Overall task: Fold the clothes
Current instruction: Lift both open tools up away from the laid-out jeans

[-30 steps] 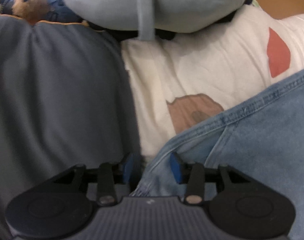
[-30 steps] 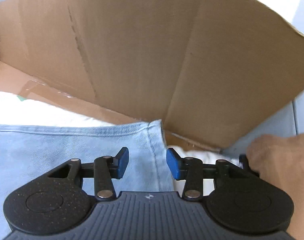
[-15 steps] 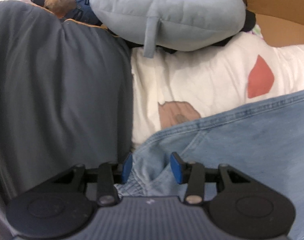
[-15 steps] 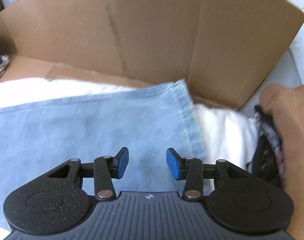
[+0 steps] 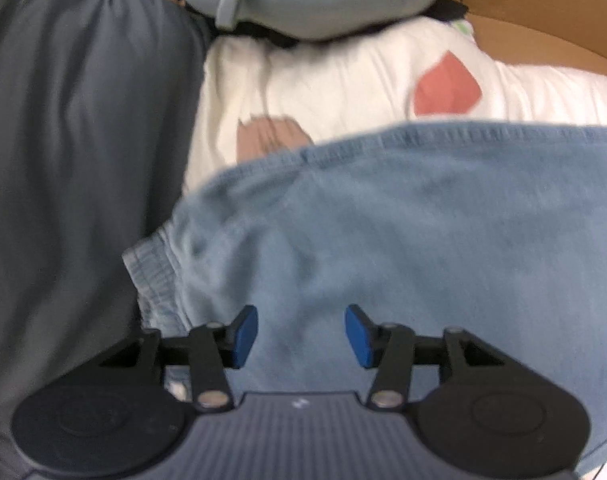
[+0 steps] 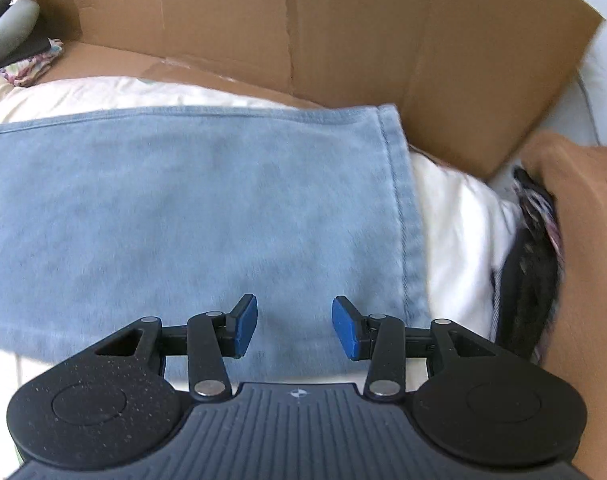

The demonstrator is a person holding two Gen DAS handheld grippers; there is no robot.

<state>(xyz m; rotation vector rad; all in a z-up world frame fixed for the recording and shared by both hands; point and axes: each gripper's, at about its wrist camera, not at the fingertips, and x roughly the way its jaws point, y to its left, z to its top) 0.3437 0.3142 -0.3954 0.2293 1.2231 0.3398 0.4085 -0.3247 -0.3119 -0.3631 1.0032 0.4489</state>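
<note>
The left gripper (image 5: 301, 334) and right gripper (image 6: 294, 330) both hover spread over the denim garment (image 6: 191, 216), gripping nothing. The garment lies flat on a white sheet (image 5: 335, 80).

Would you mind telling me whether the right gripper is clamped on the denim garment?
No, the right gripper is open, its blue fingers spread apart above the denim garment.

A brown cardboard box (image 6: 343, 32) stands at the far side. A white patterned quilt (image 5: 343, 80) covers the surface, with a gray cushion (image 5: 63, 160) left.
</note>
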